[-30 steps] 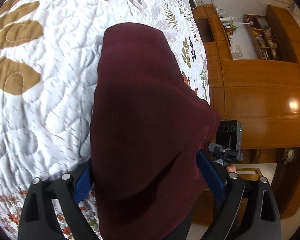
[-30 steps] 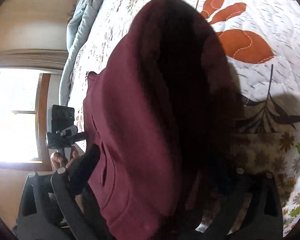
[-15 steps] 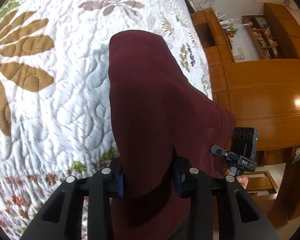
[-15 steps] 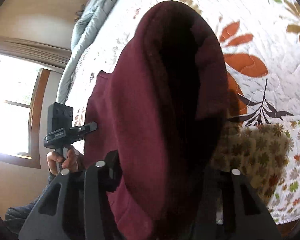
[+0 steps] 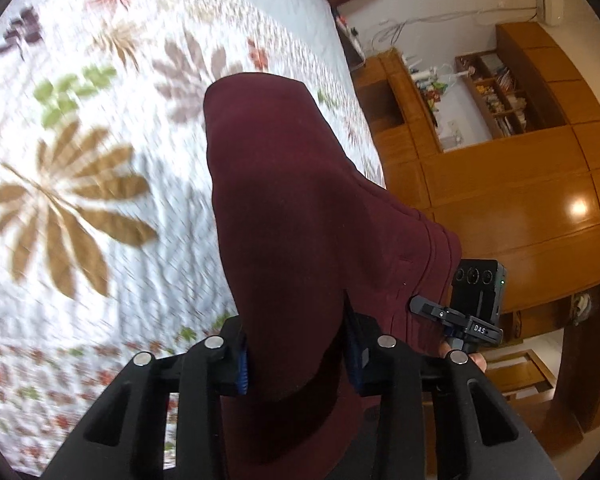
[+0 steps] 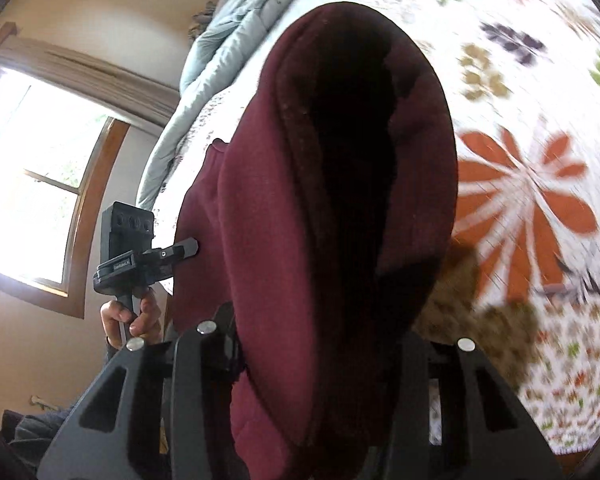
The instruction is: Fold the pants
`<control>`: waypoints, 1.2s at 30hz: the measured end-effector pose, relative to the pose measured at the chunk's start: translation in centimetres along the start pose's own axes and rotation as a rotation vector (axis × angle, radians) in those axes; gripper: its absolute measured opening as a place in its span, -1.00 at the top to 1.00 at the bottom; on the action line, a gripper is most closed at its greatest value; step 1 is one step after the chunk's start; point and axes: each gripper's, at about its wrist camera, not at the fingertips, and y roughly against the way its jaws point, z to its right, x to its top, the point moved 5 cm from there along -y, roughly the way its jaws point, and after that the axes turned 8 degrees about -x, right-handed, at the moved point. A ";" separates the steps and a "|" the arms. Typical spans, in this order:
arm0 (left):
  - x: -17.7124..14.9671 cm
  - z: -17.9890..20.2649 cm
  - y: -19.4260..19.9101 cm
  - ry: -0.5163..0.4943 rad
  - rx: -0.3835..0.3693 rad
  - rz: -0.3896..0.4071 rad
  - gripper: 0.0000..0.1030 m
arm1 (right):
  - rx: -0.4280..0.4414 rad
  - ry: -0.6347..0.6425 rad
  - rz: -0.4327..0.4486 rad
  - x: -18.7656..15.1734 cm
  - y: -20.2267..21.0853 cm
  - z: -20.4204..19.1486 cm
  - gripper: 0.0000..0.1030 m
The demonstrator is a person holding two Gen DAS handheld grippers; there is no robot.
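Maroon fabric fills the space between the fingers of the left gripper (image 5: 296, 354), whose blue-padded jaws are clenched on a fold of the pants (image 5: 300, 208); the cloth bulges out above the pads and runs away from them as a long draped ridge. The right gripper (image 6: 320, 344) likewise grasps the pants (image 6: 340, 208), its jaws pressed against a thick bunched roll of the same fabric, with a deep dark hollow down the middle of the fold. The pants are lifted at the gripped end and hang over the quilt (image 5: 100, 160), a white bedspread printed with brown, green and orange leaves, its pattern smeared by blur. In the left wrist view the other gripper's body and the fingers of the hand holding it appear just beside the pants' waistband edge, on the side away from the quilt, with a wooden wardrobe (image 5: 520, 208) behind them. In the right wrist view, past the pants on the side away from the quilt's orange flower, a pale blue blanket (image 6: 220, 60) lies along the quilt's edge, and a window (image 6: 32, 180) glows behind it.
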 end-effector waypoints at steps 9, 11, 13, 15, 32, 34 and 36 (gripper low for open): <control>8.5 -3.3 6.9 0.003 0.068 0.126 0.32 | 0.018 0.082 -0.003 10.3 -7.1 -6.6 0.22; 11.1 -5.0 8.4 0.013 0.091 0.151 0.32 | 0.016 0.093 -0.012 12.9 -9.8 -8.0 0.22; 13.6 -7.2 9.8 0.046 0.103 0.171 0.32 | 0.013 0.094 -0.025 15.1 -12.2 -9.0 0.22; 15.3 -9.2 10.7 0.071 0.117 0.186 0.32 | 0.013 0.088 -0.043 17.2 -14.8 -9.7 0.22; 18.7 -21.5 12.3 0.232 0.194 0.226 -0.31 | -0.065 -0.033 -0.152 22.5 -28.1 -6.3 -0.40; 18.1 -20.4 15.3 0.200 0.240 0.330 -0.38 | -0.101 -0.047 -0.073 24.8 -25.5 -4.8 -0.37; 17.3 -17.3 17.6 0.107 0.244 0.425 -0.44 | -0.142 -0.054 0.043 25.8 -22.8 -5.9 -0.16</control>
